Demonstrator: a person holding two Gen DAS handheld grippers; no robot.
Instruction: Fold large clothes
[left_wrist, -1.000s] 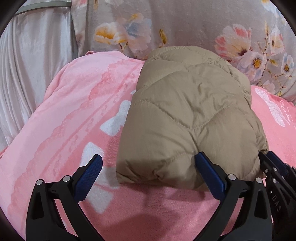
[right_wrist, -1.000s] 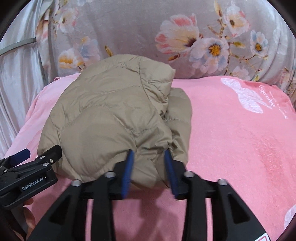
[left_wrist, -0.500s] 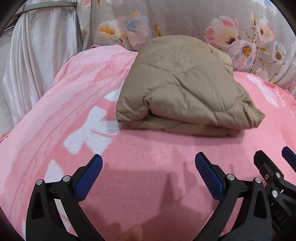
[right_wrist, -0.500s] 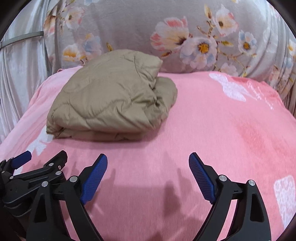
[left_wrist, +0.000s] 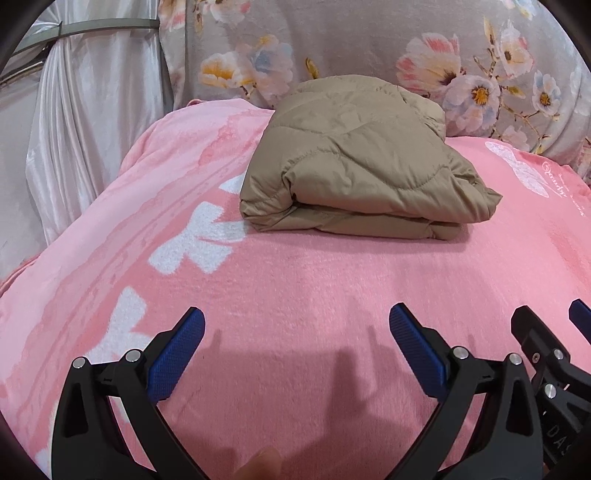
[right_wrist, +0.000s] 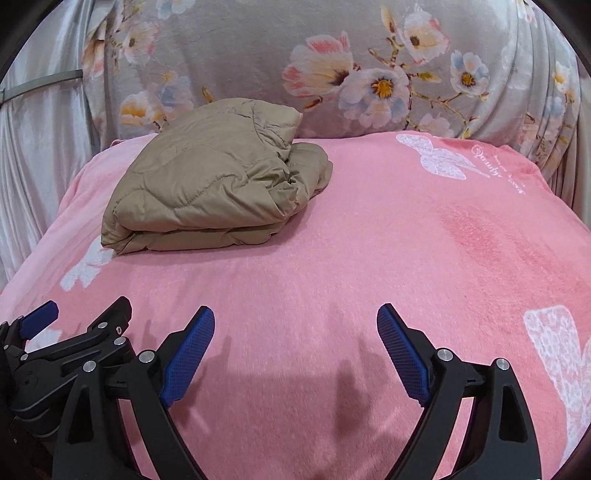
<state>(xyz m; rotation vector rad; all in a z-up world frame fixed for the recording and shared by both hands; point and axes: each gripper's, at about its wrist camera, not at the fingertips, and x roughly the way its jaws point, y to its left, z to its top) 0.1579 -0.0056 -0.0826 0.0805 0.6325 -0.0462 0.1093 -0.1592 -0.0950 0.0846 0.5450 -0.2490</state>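
Both tongs, left (left_wrist: 296, 330) and right (right_wrist: 295, 330), gape empty; folded tan jacket (left_wrist: 364, 162) lies crosswise, fold edge facing them.

- The folded jacket (left_wrist: 354, 155) was matt, quilted tan cloth.
- The blanket (left_wrist: 332, 295) was fuzzy pink fleece.
- The curtain (left_wrist: 85, 122) looked glossy, satin-like.
- Gripper pads (right_wrist: 188, 354) were textured blue.

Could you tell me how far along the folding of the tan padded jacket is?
Done: the tan jacket lies folded in a compact stack on the pink blanket. In hand: nothing; the left gripper and right gripper are open and apart from it. Left: apparently nothing, perhaps tidying the bunched edge.
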